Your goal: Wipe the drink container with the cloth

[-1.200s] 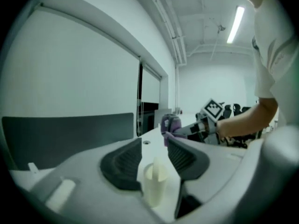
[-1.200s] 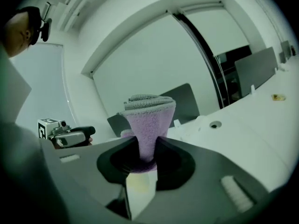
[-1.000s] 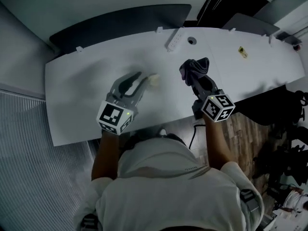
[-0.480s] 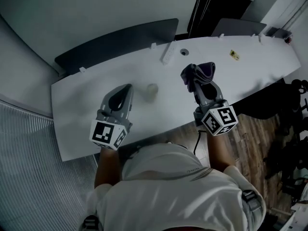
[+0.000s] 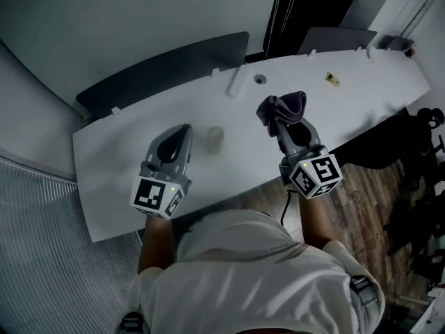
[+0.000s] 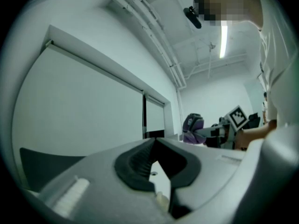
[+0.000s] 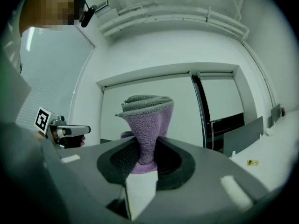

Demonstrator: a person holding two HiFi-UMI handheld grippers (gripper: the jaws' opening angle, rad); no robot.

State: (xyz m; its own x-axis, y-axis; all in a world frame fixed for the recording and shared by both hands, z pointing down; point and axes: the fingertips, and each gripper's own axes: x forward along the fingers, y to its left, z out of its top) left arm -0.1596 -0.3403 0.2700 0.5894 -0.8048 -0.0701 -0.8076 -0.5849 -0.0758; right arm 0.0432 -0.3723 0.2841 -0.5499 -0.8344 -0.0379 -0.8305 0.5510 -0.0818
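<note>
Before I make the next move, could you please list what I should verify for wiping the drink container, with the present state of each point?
1. Cloth gripped: ok. The right gripper is shut on the purple cloth.
2. Drink container standing: ok. The drink container stands on the white table.
3. Container held steady: not ok. The left gripper is shut and empty, beside the container and apart from it.
4. Cloth on the container: not ok. The cloth is off to the container's right, not touching it.
5. Way from cloth to container: ok. Only bare table lies between them.
6. Container full or empty: cannot tell.
</note>
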